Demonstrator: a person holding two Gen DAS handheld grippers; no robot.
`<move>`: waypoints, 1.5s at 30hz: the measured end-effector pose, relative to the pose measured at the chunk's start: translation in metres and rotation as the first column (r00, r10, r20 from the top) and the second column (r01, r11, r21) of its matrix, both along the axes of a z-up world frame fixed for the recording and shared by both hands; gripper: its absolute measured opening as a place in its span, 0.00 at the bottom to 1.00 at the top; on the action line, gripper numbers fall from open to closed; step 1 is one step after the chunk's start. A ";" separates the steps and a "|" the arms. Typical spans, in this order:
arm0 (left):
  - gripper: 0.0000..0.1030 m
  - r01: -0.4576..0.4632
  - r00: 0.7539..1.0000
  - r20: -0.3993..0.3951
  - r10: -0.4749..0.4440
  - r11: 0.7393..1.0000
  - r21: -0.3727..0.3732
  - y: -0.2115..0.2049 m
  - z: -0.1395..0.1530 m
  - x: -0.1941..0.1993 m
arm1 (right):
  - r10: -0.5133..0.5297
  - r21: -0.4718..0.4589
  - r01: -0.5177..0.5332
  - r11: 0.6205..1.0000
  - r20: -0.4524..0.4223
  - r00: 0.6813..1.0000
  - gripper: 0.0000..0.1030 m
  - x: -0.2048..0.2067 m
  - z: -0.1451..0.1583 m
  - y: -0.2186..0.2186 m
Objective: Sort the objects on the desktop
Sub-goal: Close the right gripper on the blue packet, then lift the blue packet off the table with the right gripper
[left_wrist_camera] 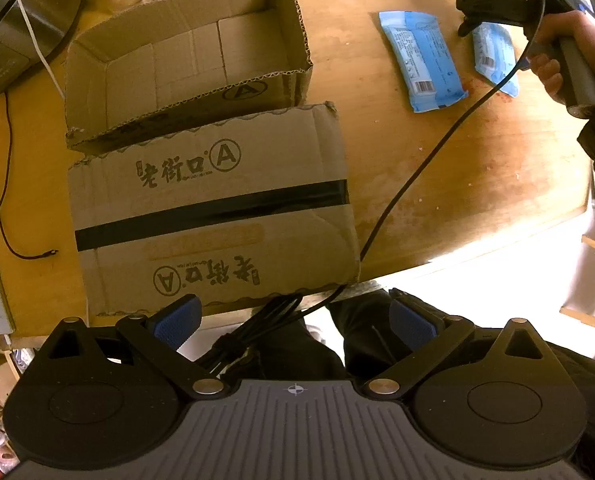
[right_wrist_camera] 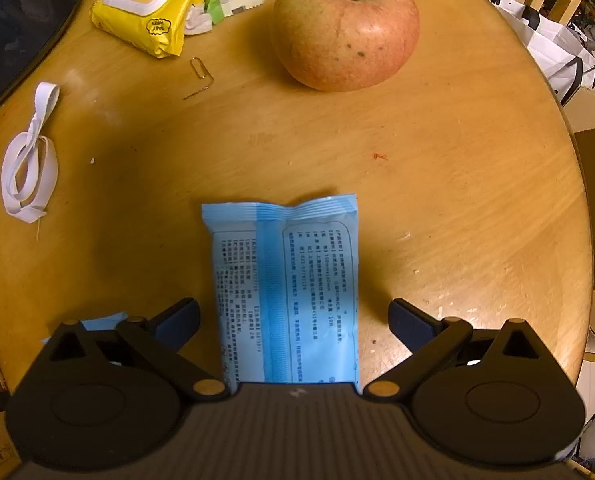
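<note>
Your left tongs (left_wrist_camera: 293,320) hang wide open and empty above the near edge of the wooden tabletop (left_wrist_camera: 437,184), their blue-padded fingers (left_wrist_camera: 177,322) spread over a flattened brown cardboard box with a black tape stripe (left_wrist_camera: 213,212). Just behind it, touching or nearly so, an open brown cardboard box (left_wrist_camera: 185,64) sits upright with nothing visible inside. To the right of the boxes, a light blue printed plastic packet (left_wrist_camera: 421,60) lies flat on the tabletop, and a second one like it (left_wrist_camera: 495,58) lies beside it, under your right hand (left_wrist_camera: 565,60) and its tool. Your right tongs (right_wrist_camera: 293,320) are also spread wide, gripping nothing, with that second light blue packet (right_wrist_camera: 285,292) lying flat between the two fingers, touching neither. Further back on the tabletop stand a red-yellow apple (right_wrist_camera: 345,26), a yellow wet-wipes pack (right_wrist_camera: 145,4), a bent metal paper clip (right_wrist_camera: 199,76) and a looped white elastic band (right_wrist_camera: 29,160), all well apart from the packet. A black cable (left_wrist_camera: 437,160) runs across the tabletop from your right tool toward its near edge
</note>
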State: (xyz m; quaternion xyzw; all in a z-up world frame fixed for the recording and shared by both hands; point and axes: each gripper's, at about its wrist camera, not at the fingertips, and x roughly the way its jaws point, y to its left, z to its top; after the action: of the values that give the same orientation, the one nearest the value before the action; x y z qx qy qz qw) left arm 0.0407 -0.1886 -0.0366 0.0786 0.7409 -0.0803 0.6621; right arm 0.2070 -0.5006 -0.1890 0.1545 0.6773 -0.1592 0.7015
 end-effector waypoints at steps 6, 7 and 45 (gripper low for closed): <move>1.00 -0.006 1.000 -0.002 0.006 1.000 0.000 0.003 0.000 -0.003 | -0.004 0.000 0.004 1.000 0.005 1.000 0.63 -0.001 0.003 0.007; 1.00 -0.009 1.000 -0.002 0.009 1.000 -0.001 0.004 0.000 -0.003 | -0.005 0.000 0.005 1.000 0.006 1.000 0.61 -0.001 0.004 0.008; 1.00 -0.027 0.998 0.053 0.029 0.999 -0.035 0.015 0.012 -0.011 | 0.011 -0.010 -0.011 1.000 0.058 0.998 0.55 -0.002 0.083 -0.005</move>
State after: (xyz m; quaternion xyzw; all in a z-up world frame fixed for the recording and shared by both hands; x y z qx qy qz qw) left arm 0.0297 -0.1739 -0.0241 0.0589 0.7224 -0.0816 0.6841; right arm 0.2047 -0.5060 -0.1057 0.1517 0.6567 -0.1541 0.7225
